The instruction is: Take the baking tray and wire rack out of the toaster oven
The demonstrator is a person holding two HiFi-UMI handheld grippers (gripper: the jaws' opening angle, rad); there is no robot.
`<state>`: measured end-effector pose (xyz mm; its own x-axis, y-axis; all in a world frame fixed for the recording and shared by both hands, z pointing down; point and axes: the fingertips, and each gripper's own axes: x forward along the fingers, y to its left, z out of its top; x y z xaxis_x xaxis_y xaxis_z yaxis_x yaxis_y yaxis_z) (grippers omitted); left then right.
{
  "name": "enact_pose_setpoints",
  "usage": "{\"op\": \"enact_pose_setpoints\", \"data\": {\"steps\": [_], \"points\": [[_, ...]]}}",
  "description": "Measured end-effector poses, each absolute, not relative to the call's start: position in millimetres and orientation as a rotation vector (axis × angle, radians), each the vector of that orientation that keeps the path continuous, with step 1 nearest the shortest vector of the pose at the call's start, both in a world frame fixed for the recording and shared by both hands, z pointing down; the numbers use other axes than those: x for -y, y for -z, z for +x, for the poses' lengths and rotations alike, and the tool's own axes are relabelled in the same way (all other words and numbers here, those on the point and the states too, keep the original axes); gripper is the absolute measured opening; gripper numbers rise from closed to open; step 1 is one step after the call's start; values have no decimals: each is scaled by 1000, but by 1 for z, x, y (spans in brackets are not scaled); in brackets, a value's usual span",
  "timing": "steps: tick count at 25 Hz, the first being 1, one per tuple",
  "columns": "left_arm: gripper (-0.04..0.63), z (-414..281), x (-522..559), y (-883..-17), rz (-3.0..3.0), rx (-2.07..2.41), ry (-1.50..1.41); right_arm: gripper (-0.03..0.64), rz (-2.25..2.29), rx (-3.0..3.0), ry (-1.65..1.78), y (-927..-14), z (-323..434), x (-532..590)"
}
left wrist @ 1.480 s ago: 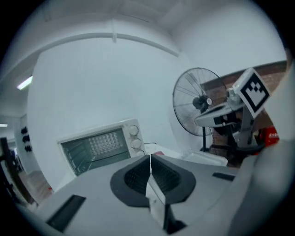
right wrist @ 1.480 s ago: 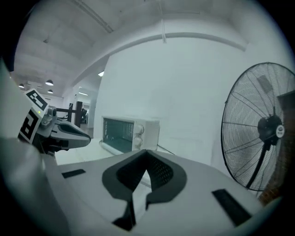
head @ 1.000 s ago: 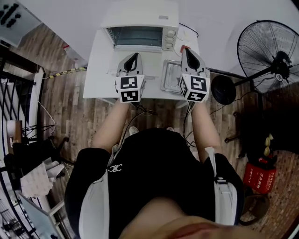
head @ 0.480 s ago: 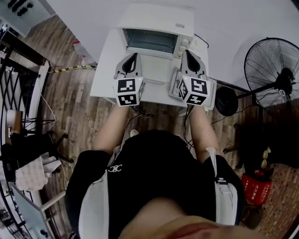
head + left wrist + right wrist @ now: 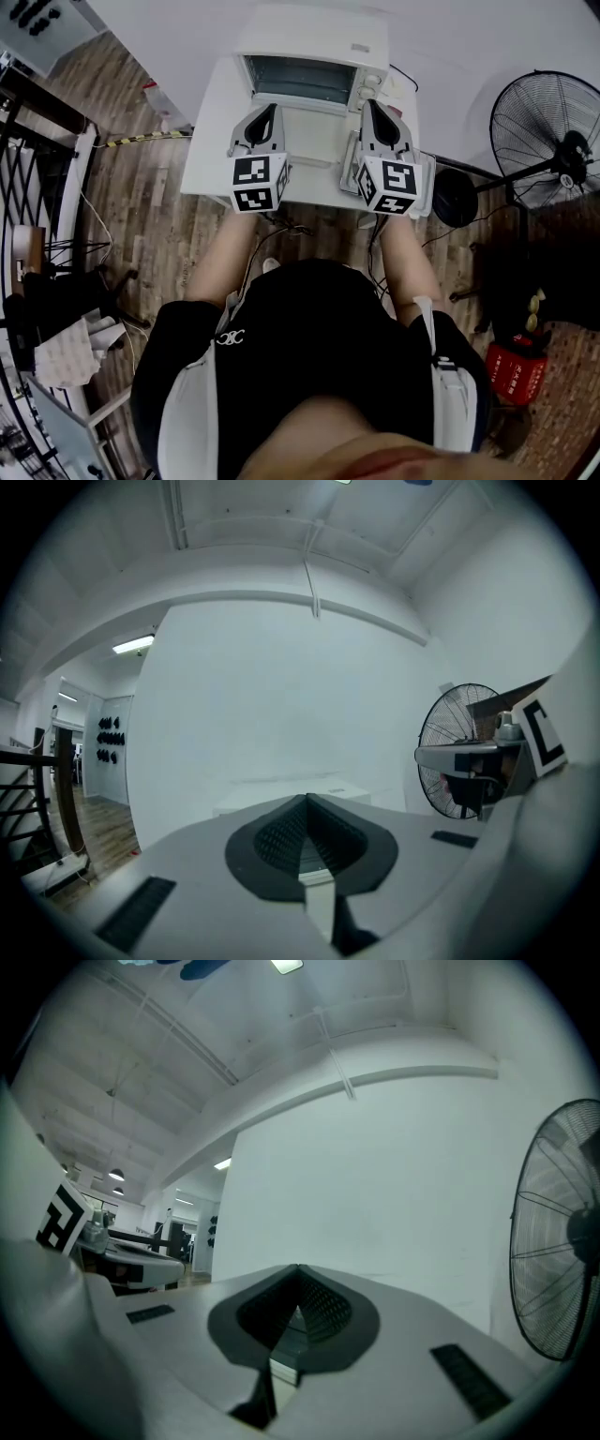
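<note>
The white toaster oven (image 5: 314, 66) stands at the back of a small white table (image 5: 211, 141) against a white wall (image 5: 169, 28). The metal baking tray (image 5: 351, 161) lies on the table in front of the oven's controls, partly under the right gripper (image 5: 372, 101). We cannot make out the wire rack. The right gripper and the left gripper (image 5: 270, 109) hover level over the table, jaws closed together on nothing. A wood floor (image 5: 159, 234) surrounds us, and a black pedestal fan (image 5: 553, 141) stands to the right.

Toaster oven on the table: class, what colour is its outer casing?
White. The toaster oven shows best in the head view, seen from above.
</note>
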<state>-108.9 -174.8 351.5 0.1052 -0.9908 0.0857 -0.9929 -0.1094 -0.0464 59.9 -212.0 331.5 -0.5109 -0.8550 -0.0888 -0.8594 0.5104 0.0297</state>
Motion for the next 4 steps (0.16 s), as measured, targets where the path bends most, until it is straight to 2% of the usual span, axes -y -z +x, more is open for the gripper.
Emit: {"op": "enact_pose_setpoints", "data": {"steps": [4], "points": [[14, -110, 177, -349, 2325, 2088, -147, 0, -1484, -2678, -146, -322, 53, 209]]}}
